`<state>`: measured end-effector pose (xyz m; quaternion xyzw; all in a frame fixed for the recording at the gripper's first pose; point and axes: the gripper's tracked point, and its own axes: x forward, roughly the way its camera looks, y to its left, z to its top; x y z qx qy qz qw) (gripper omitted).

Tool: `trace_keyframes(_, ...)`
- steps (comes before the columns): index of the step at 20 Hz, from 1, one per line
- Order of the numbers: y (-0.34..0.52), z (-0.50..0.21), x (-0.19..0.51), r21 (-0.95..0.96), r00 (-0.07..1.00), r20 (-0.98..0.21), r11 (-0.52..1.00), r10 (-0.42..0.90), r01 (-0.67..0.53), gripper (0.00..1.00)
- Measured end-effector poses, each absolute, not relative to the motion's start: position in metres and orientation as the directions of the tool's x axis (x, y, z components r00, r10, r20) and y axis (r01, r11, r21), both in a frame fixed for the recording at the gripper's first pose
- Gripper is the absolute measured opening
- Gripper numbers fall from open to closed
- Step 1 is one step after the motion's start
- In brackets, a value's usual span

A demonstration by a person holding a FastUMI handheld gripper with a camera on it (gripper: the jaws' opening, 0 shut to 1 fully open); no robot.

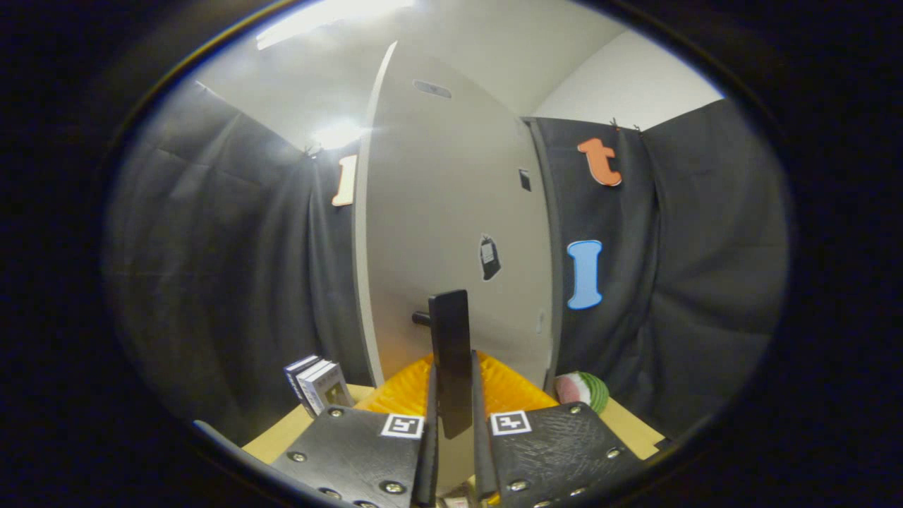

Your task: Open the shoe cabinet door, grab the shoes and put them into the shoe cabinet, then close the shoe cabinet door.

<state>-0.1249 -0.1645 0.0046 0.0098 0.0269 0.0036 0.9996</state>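
Note:
The pale shoe cabinet door [451, 212] stands tall just ahead of me, its left edge [361, 268] showing its thickness. A black upright bar handle [450, 331] sticks out from the door on a short stub. My gripper [453, 381] is shut on this handle: both fingers [430, 423] press against the lower part of the bar from either side. The bar's lower end hangs down between the fingers. A small dark sticker [489, 257] sits on the door above and to the right of the handle.
An orange ribbed thing [405, 391] lies on the wooden table [279, 437] at the foot of the door. A few boxed packs [319, 384] stand left of it. A watermelon-slice toy [584, 390] lies to the right.

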Motion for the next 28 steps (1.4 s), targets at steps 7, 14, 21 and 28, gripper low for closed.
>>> trace_keyframes(7,-0.219,0.015,-0.154,0.008,0.998,-0.042,0.999,-0.050,0.050,0.20)
trace_keyframes(14,-0.264,0.022,-0.183,-0.017,0.991,-0.024,0.992,-0.129,0.128,0.20)
trace_keyframes(21,-0.315,0.024,-0.201,-0.011,0.973,-0.020,0.974,-0.228,0.228,0.01)
trace_keyframes(28,-0.317,0.011,-0.208,-0.037,0.972,-0.038,0.973,-0.231,0.229,0.02)
